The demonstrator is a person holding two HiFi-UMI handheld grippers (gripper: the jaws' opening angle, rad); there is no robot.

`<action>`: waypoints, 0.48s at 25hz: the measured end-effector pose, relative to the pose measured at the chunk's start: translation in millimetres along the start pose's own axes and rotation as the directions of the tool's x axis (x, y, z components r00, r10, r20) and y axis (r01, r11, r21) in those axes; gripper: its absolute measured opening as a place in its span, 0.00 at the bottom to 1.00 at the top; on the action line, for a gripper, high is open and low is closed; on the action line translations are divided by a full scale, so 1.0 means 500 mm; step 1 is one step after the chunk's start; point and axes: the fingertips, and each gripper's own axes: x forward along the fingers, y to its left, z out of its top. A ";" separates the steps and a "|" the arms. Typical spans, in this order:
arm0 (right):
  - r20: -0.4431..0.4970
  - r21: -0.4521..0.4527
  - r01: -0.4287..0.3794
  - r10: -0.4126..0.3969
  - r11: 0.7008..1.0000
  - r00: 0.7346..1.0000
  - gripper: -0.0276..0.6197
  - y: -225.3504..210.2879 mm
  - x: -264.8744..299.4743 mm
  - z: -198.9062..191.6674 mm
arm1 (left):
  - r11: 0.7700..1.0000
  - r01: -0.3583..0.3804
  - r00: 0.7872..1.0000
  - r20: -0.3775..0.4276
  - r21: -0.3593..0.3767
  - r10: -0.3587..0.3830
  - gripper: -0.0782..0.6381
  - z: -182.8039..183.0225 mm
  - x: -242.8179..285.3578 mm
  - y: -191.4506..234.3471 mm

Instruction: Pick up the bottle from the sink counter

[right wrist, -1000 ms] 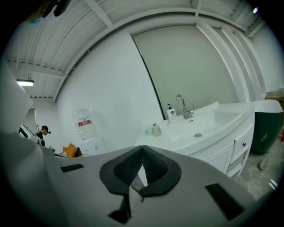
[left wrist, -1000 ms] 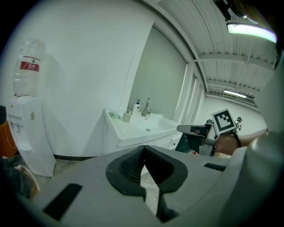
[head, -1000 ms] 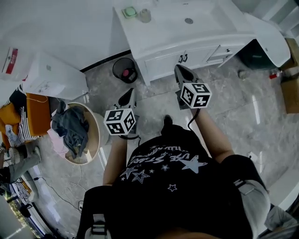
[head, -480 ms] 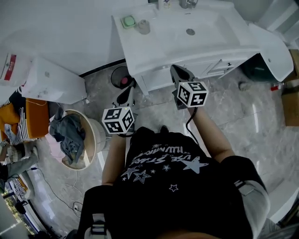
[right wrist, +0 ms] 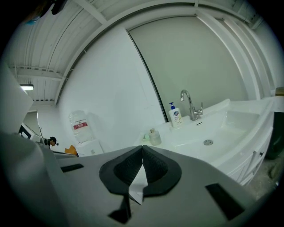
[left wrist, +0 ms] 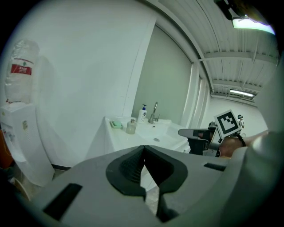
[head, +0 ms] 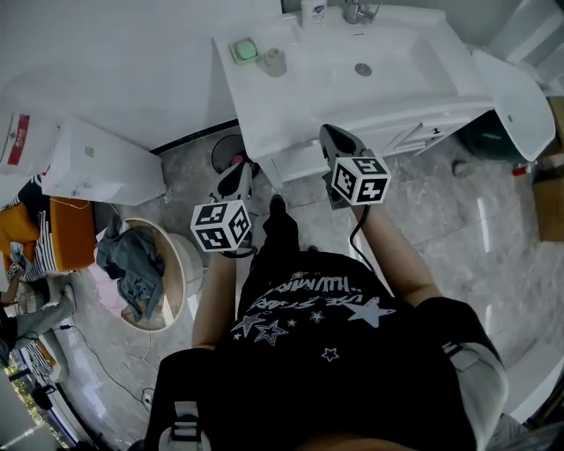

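Note:
On the white sink counter [head: 264, 106] stand a small clear bottle [head: 275, 60] near the left end and a white pump bottle [head: 313, 11] beside the faucet [head: 357, 11]. The left gripper view shows the small bottle [left wrist: 131, 127] and the pump bottle [left wrist: 142, 113] far ahead; the right gripper view shows them too, the small bottle [right wrist: 154, 137] and the pump bottle [right wrist: 175, 115]. My left gripper [head: 236, 179] is shut and empty, short of the counter's front. My right gripper [head: 330, 136] is shut and empty, at the counter's front edge.
A green soap dish [head: 244, 50] lies left of the small bottle. A dark bin [head: 231, 151] stands under the counter's left end. A laundry basket [head: 141, 264] and a water dispenser [head: 88, 158] are to the left. The basin drain [head: 363, 69] lies ahead of the right gripper.
Both grippers have come closer to the sink counter as the person stepped forward; the counter now sits lower and larger in the head view. Both stay shut.

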 end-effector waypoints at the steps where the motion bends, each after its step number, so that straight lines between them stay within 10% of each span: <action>1: -0.001 0.001 0.006 -0.006 1.000 1.000 0.05 -0.006 0.011 0.005 | 1.000 0.005 1.000 -0.001 0.001 -0.005 0.12 0.006 0.013 0.006; 12: 0.001 0.011 0.025 -0.025 1.000 1.000 0.09 -0.047 0.186 0.055 | 0.999 0.049 0.999 -0.010 0.000 -0.049 0.12 0.085 0.171 0.110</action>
